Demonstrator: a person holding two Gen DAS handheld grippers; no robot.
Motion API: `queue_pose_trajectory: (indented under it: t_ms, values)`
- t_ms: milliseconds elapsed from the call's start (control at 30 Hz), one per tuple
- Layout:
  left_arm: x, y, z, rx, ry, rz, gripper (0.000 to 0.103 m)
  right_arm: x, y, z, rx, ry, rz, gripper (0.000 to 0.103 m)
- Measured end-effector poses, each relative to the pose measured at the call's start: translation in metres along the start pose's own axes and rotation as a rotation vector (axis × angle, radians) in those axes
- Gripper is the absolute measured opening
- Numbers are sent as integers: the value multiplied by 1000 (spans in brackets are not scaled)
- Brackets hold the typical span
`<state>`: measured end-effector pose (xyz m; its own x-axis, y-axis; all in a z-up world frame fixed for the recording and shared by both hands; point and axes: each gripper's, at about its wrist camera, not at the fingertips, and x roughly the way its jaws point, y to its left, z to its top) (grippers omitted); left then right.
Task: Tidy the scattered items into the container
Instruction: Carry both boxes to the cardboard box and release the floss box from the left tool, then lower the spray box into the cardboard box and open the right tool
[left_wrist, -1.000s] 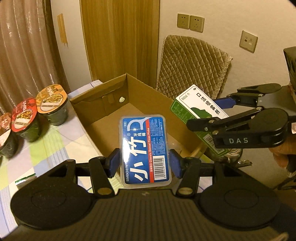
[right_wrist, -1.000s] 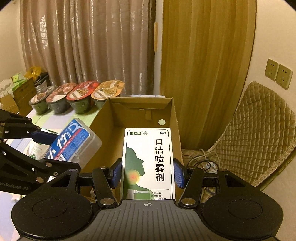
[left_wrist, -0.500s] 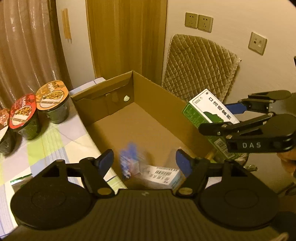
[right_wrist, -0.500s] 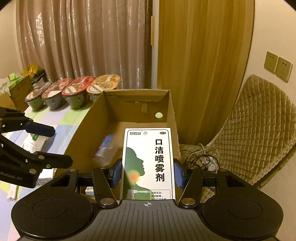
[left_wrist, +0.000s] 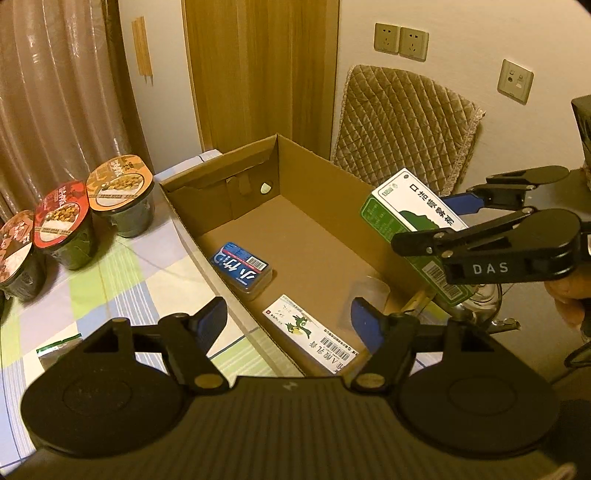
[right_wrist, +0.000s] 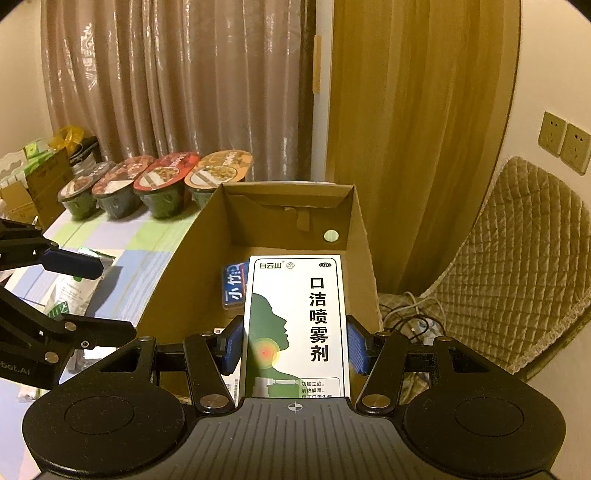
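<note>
While the left gripper (left_wrist: 288, 314) hangs over the near end of the box (left_wrist: 325, 177), its blue-padded jaws stand apart with nothing between them; they have just been opening. Ahead of that gripper and slightly to its left, the floss case (left_wrist: 242, 269) lies flat on the box floor, close to the left wall. Directly beneath the gripper, a white labelled packet (left_wrist: 308, 330) rests on the floor against the near wall.

To the right of the left gripper, the right gripper (right_wrist: 293, 347) is clamped on the spray carton (right_wrist: 295, 325), both pads pressed to the carton's long sides. From the left camera the carton sits tilted above the box's right wall. A hand (left_wrist: 569, 299) shows at the edge behind that gripper.

Left of the box, on the checked cloth (left_wrist: 122, 280), a row of noodle bowls (left_wrist: 122, 195) stands well clear of both grippers. A green pouch (right_wrist: 70, 295) lies on the cloth below the left gripper's fingers.
</note>
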<state>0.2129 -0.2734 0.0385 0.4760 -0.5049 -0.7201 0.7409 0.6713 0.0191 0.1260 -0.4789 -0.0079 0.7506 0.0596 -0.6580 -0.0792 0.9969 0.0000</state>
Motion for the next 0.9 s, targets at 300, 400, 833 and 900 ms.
queue_pose_trajectory:
  t_ms: [300, 400, 833, 900]
  values:
    - [-2, 5, -1, -15, 1, 7, 70, 17, 4, 7, -23, -31, 29, 95]
    - [-3, 9, -4, -24, 5, 13, 70, 17, 4, 7, -12, -50, 40, 95]
    - [-12, 22, -16, -37, 18, 31, 70, 8, 12, 2, -9, -27, 32, 95]
    - [-15, 23, -17, -37, 17, 33, 70, 5, 14, 2, -10, -27, 35, 95]
